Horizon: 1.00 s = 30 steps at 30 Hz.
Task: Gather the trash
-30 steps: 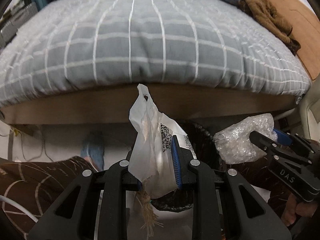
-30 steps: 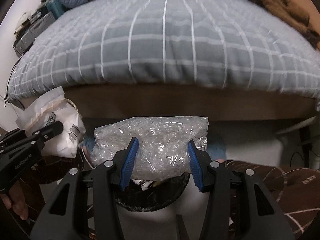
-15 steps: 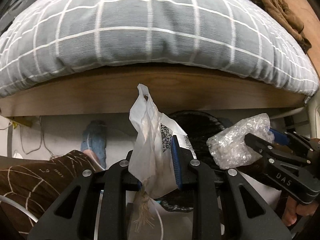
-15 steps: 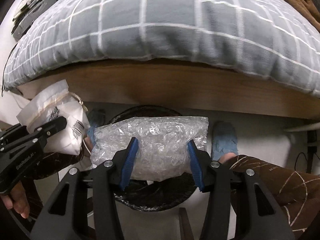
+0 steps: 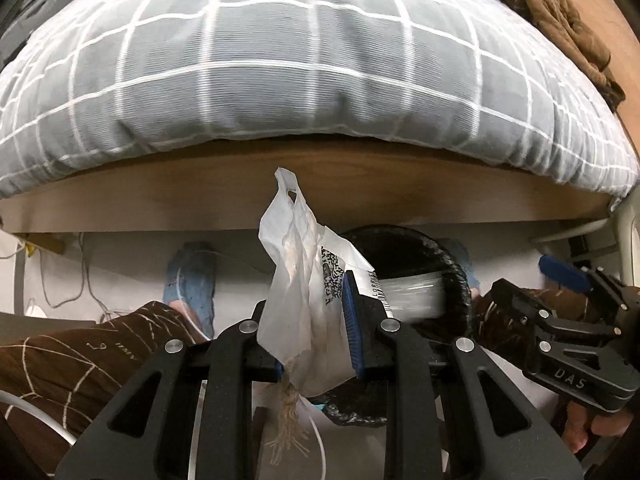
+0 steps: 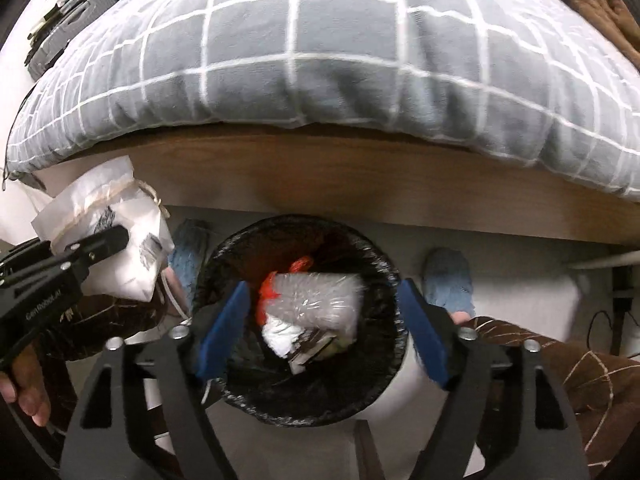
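A white pouch with a printed code label and a twine tie stands up between the pads of my left gripper, which is shut on it. The black-lined bin sits on the floor just behind it. In the right wrist view my right gripper hangs over the bin; its jaws are opening and nothing touches the pads. A blurred wad of bubble wrap lies free below them inside the bin, beside a red scrap. The pouch and left gripper show at the left.
A bed with a grey checked quilt and a wooden frame stands close behind the bin. A person's feet in blue slippers and legs in brown patterned trousers flank the bin. Cables trail on the floor at left.
The right gripper's jaws have spread wide and the bubble wrap has left them and dropped into the bin. Both grippers have sunk toward the bin. The left still grips the pouch.
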Each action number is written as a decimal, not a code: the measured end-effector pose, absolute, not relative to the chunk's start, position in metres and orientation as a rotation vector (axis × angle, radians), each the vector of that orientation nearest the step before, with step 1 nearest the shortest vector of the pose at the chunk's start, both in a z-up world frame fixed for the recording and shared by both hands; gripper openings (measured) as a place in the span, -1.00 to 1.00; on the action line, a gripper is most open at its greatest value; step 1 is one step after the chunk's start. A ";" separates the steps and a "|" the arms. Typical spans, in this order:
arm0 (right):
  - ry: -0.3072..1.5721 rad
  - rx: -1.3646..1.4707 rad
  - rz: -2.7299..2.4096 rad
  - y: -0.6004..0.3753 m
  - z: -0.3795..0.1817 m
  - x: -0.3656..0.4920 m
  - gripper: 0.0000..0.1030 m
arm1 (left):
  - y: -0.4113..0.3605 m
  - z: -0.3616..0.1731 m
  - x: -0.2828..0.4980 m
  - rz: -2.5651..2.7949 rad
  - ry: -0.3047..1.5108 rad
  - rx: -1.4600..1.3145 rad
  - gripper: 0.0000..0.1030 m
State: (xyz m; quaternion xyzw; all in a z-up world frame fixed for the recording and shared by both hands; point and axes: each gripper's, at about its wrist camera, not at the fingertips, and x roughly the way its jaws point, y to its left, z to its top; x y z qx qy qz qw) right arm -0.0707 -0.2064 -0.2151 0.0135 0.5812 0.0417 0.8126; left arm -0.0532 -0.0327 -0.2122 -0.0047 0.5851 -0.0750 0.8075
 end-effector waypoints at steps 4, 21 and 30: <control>1.210 0.040 0.044 -0.224 -0.209 -0.076 0.69 | -0.048 -0.215 -0.055 -0.193 1.256 0.008 -0.57; 1.126 0.076 -0.082 -0.275 -0.192 -0.087 0.85 | -0.096 -0.210 -0.063 -0.272 1.225 0.070 -0.26; 1.069 0.043 -0.083 -0.266 -0.178 -0.087 0.85 | -0.082 -0.187 -0.069 -0.218 1.140 0.093 0.54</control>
